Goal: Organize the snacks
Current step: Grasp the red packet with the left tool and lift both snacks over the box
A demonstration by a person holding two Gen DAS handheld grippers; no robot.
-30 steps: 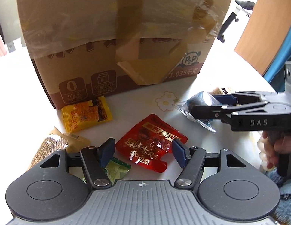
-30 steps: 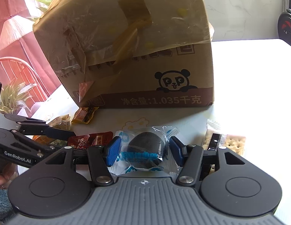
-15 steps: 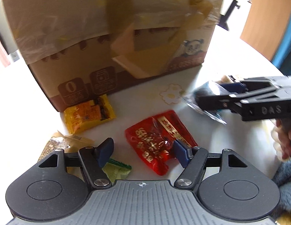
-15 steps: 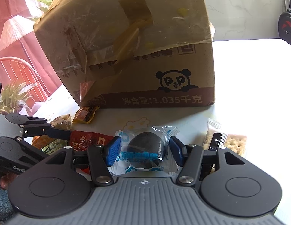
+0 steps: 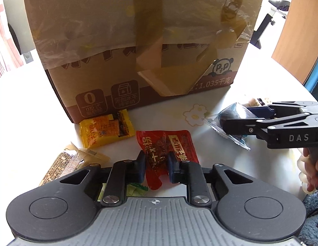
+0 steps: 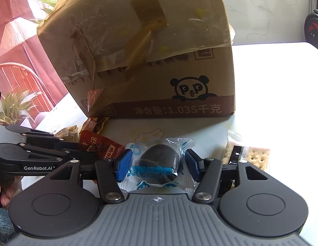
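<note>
White table (image 5: 31, 110) w/ cardboard box (image 5: 142, 41); left hand-held gripper (image 5: 157, 164) just closed, pinching red packet (image 5: 165, 145).

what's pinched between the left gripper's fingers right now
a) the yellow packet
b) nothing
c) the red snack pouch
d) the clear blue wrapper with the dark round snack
c: the left gripper has just been closing, and its pads press on the crumpled red snack pouch; the yellow packet lies apart near the box.

Both claws are matte black linkages over a ribbed grey housing, with round black discs either side, silver pivot screws and blue textured pads. The left claw (image 5: 156, 164) reads "GenRobot.AI" in white, the right claw (image 6: 158, 163) "DAS".
</note>
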